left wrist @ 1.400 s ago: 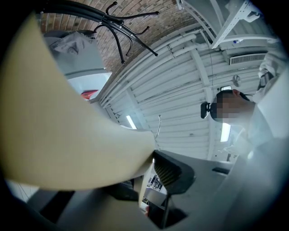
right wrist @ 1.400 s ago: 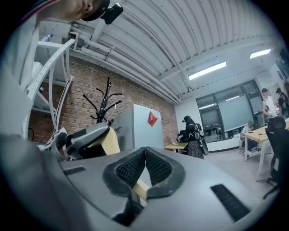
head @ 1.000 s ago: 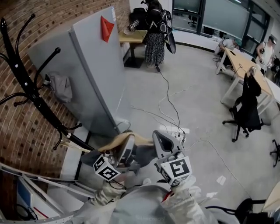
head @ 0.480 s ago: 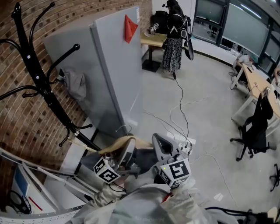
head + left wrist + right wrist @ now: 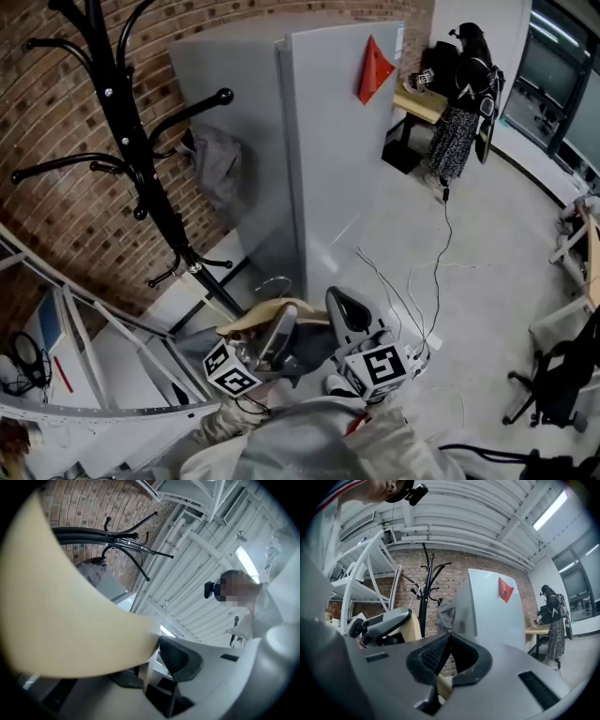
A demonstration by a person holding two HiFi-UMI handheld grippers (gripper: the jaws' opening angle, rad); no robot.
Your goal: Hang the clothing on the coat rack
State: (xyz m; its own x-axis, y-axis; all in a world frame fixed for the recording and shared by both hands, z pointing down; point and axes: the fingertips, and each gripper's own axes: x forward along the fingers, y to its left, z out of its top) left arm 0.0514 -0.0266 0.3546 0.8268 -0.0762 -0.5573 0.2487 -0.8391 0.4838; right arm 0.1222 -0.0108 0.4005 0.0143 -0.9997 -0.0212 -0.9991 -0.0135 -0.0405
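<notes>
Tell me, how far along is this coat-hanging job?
Done so far: the wooden hanger is picked up. In hand: left gripper and right gripper both clamp it in their jaws, close to the black coat rack. Left: raise it and hook it on an arm.

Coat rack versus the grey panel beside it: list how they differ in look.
The coat rack is black and thin, with curved, knob-tipped arms; the grey panel is a pale, flat, wide slab. The coat rack's visible arms hold nothing, while the grey panel carries a red triangle near its top. Both stand upright by the brick wall.
</notes>
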